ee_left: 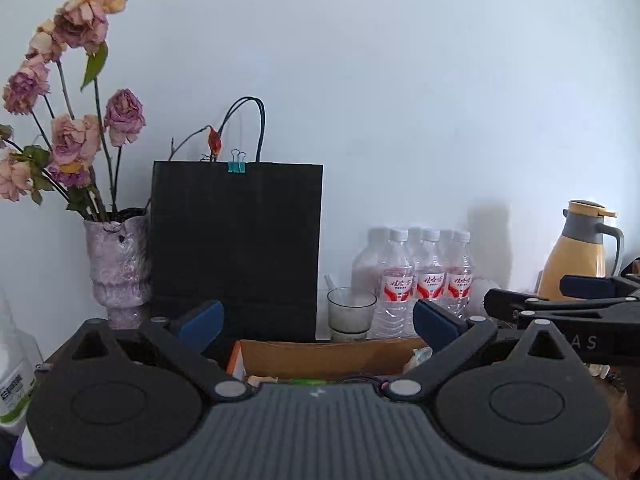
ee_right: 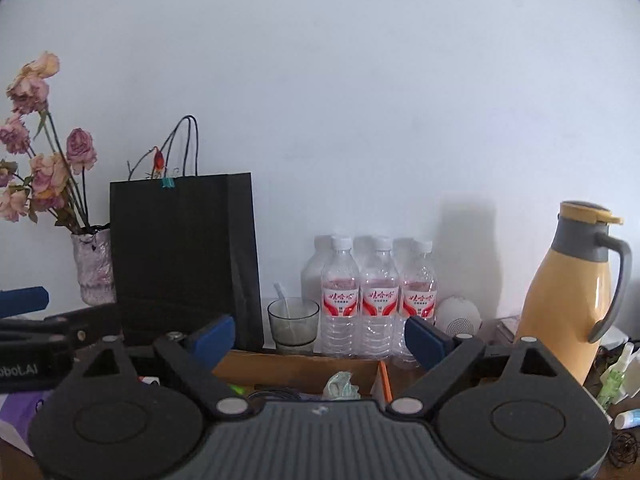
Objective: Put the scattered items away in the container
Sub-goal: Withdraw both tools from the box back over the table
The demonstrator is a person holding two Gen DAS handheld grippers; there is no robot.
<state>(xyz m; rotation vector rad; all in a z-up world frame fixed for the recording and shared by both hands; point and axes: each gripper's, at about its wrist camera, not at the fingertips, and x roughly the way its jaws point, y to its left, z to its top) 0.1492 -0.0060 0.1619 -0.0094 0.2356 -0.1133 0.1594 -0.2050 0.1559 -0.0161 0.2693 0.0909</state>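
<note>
- A black paper bag (ee_left: 236,248) is seen standing against the wall.
- A cardboard box (ee_left: 320,356), the container, is seen low ahead of both tools, with small items inside; a crumpled greenish wrapper (ee_right: 340,386) lies in it.
- The left tool (ee_left: 318,322) is held wide open, nothing gripped.
- The right tool (ee_right: 320,336) is likewise spread wide and empty.

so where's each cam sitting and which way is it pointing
Left wrist: on the left tongs, facing the wall past the black bag and cardboard box; its open blue-padded fingers show, the right tongs at right.
Right wrist: on the right tongs, same heading, nearer the yellow jug; open fingers show, the left tongs at left.
Shared: bag, water bottles, glass, vase of dried roses, jug.
</note>
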